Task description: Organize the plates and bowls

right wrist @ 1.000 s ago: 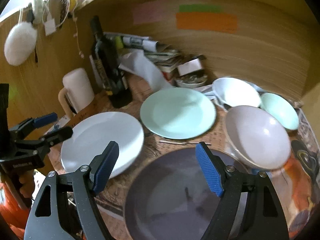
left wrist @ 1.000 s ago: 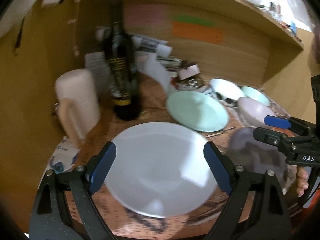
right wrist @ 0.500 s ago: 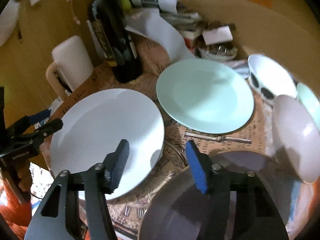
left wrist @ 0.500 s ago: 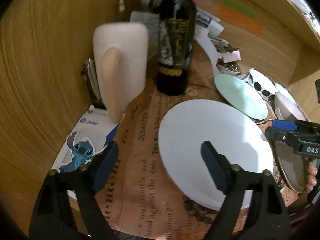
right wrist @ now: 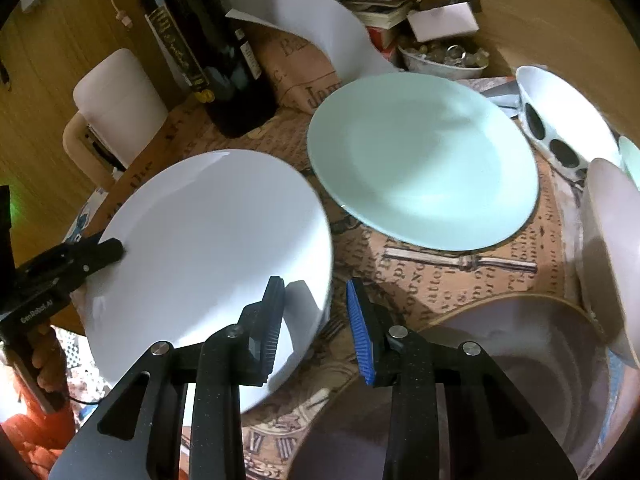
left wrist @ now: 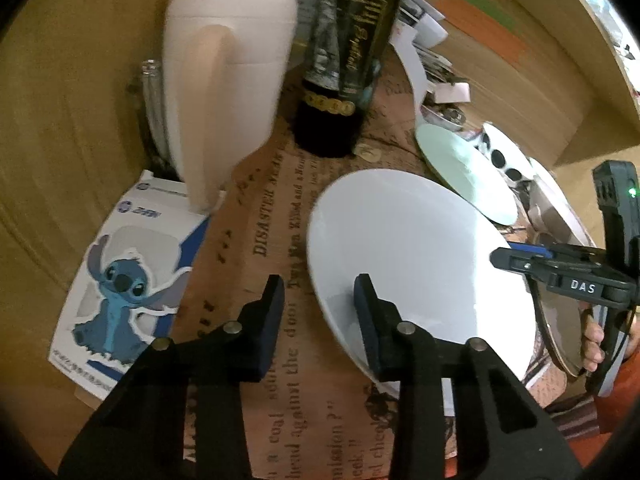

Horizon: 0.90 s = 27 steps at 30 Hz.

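Near the desk's front edge, the left gripper is closing its jaws around the white plate's left rim, not yet pinching it. Beside it, the right gripper is closing astride that plate's right rim, the grey plate just beside.

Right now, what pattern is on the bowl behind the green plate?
The bowl is white with big black dots on its outside, clearest in the right wrist view.
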{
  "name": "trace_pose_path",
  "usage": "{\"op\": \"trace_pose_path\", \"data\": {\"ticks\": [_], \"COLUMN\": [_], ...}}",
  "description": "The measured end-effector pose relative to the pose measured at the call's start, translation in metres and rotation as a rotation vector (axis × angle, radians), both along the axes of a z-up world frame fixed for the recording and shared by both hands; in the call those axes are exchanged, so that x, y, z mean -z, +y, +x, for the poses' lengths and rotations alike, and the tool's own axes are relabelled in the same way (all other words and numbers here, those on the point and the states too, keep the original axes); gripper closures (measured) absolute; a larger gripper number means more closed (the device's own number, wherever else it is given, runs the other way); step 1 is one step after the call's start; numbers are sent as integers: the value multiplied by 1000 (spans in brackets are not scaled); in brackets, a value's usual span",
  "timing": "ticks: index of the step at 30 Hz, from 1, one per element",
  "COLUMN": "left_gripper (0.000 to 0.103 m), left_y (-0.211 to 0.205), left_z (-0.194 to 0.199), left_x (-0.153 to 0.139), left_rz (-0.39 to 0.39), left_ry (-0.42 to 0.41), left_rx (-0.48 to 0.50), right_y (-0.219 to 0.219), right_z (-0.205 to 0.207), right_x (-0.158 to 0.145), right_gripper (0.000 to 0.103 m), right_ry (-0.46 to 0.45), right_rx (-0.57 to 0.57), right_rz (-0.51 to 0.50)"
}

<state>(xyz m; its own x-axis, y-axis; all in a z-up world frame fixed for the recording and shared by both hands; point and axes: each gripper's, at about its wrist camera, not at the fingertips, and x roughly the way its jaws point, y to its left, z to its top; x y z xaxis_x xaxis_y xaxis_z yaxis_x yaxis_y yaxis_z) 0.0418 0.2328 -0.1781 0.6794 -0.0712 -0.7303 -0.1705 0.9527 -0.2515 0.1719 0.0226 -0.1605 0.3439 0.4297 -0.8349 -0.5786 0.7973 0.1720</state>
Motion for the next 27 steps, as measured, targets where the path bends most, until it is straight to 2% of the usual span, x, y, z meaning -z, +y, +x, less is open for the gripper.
{"op": "trace_pose_path", "data": {"ticks": [2, 6, 10, 15, 27], "left_gripper": [68, 69, 69, 69, 69], "left_y": [-4, -14, -13, -22, -43], "left_z": [2, 5, 6, 1, -8], "left_x": [2, 3, 1, -6, -42], "left_rz": [-12, -8, -14, 36, 74], "left_ry": [1, 3, 21, 18, -78], "left_rx": [22, 43, 32, 26, 27], "right_y": [6, 9, 4, -1, -30], "right_z": [-3, -6, -5, -10, -26], "right_x": [1, 1, 0, -3, -39], "right_gripper": [73, 71, 76, 77, 77], "right_ry": [-1, -31, -22, -35, -146], "right_rx": [-32, -25, -7, 6, 55], "right_rz": [-6, -21, 1, 15, 99]}}
